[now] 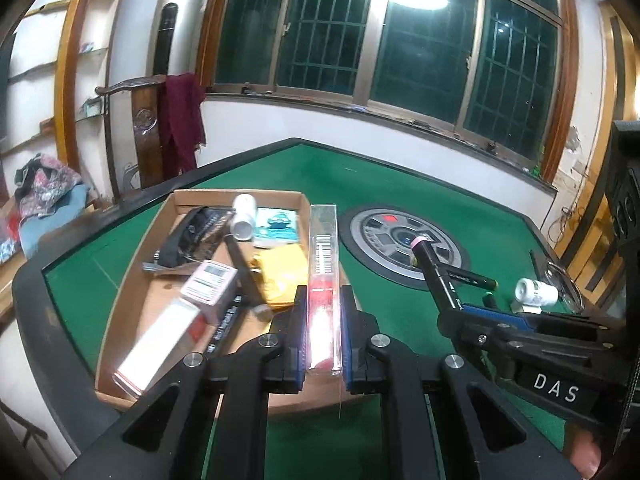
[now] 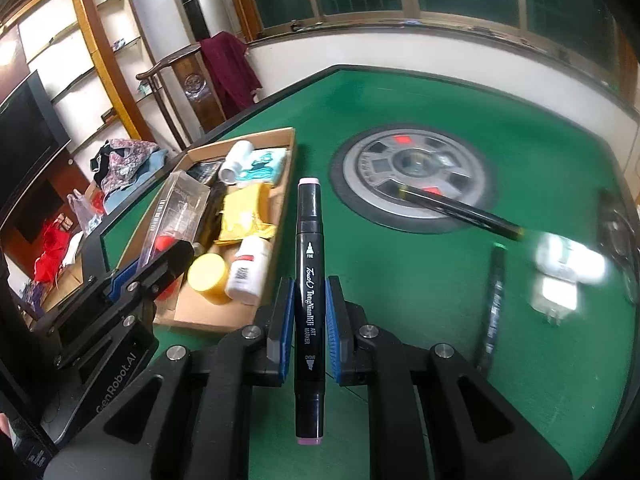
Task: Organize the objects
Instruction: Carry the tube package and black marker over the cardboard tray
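Note:
My left gripper (image 1: 323, 300) is shut on a long clear plastic case (image 1: 323, 264) with a red item inside, held above the right edge of the cardboard tray (image 1: 132, 280). It also shows in the right wrist view (image 2: 176, 208). My right gripper (image 2: 309, 300) is shut on a black art marker (image 2: 309, 280) with pink end caps, held upright above the green table right of the tray. The marker shows in the left wrist view (image 1: 430, 264). The tray holds a white bottle (image 1: 244, 216), a yellow pouch (image 1: 280, 276), boxes and other items.
Two more black markers (image 2: 460, 208) (image 2: 494, 312) lie on the green felt table (image 2: 400, 272) at the right, near a blurred white bottle (image 2: 568, 262). A round grey control hub (image 2: 412, 176) sits mid-table. A wooden stand with a maroon cloth (image 1: 180, 120) stands behind.

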The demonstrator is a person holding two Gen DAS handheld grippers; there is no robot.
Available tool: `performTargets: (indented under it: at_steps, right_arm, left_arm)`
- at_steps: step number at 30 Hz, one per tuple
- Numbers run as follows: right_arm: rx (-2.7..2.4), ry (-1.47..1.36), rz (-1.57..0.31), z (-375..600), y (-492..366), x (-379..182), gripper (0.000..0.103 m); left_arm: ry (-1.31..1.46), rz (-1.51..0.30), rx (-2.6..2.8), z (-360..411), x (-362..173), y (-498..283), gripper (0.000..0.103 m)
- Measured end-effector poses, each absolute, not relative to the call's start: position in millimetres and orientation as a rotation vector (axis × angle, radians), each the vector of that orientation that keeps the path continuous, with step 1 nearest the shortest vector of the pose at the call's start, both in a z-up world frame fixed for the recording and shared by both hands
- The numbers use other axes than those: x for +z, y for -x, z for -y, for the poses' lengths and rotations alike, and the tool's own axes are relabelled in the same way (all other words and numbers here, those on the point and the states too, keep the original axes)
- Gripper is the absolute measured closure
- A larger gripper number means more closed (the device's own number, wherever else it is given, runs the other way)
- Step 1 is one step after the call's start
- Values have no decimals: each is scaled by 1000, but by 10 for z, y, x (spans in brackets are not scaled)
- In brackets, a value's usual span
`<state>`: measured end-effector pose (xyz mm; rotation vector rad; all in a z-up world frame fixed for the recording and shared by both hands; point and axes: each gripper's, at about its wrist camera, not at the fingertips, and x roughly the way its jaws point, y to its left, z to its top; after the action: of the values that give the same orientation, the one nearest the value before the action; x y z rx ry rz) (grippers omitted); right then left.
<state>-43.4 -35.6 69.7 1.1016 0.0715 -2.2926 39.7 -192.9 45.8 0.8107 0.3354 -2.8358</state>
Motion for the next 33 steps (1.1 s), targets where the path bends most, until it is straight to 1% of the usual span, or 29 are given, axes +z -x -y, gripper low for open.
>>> performTargets:
  at_steps: [10, 17, 23, 33]
  right_arm:
    - [-2234, -1093, -128, 873, 447, 713, 90]
    - [-2175, -1128, -154, 1238, 523, 648, 90]
    - [-2141, -1184, -177, 1507, 583, 463, 90]
    - [-2173, -1184, -223, 1610, 625, 341, 90]
  left_arm:
    - [-778, -446, -2758, 2455, 421, -433, 92]
    - [-839, -586, -2667, 2903, 238, -368, 92]
    - [-907, -615, -2637, 2987, 73, -298, 92]
    - [-962, -605, -2648, 2959, 0, -245, 92]
